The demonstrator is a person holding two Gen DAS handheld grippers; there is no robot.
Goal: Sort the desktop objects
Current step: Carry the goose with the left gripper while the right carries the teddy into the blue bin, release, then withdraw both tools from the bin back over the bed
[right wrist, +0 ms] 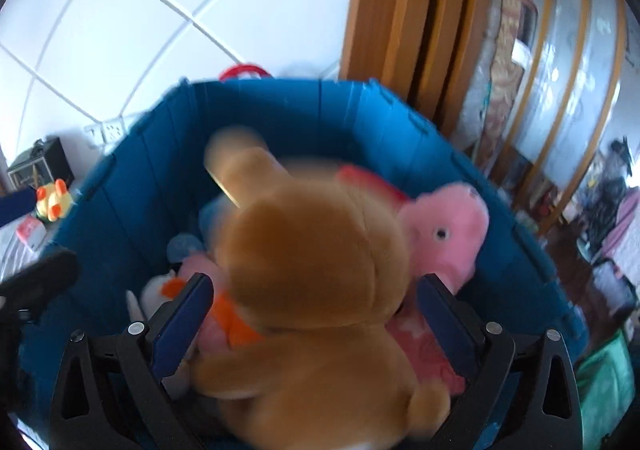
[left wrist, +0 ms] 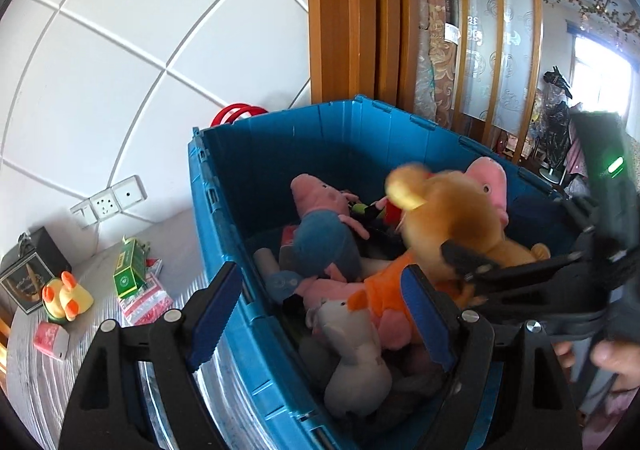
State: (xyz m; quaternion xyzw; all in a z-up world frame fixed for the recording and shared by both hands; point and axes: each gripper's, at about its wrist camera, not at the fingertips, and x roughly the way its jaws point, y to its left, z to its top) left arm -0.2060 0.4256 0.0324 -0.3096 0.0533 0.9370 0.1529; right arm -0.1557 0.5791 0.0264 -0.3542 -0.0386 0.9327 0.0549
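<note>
In the right wrist view, the right hand-held gripper (right wrist: 312, 314) fills the lower frame, its jaws wide apart. The brown plush bear (right wrist: 316, 290) sits between them, but the pads do not seem to press it; it looks released. Its long axis runs from the bottom towards the upper left, inside the blue crate (right wrist: 280, 109). The left hand-held gripper (left wrist: 320, 314) stands half open and empty over the crate's near wall. Further away, on the bench (left wrist: 100, 262) at the left, the yellow duck toy (left wrist: 66, 296) waits, closer to the left hand.
</note>
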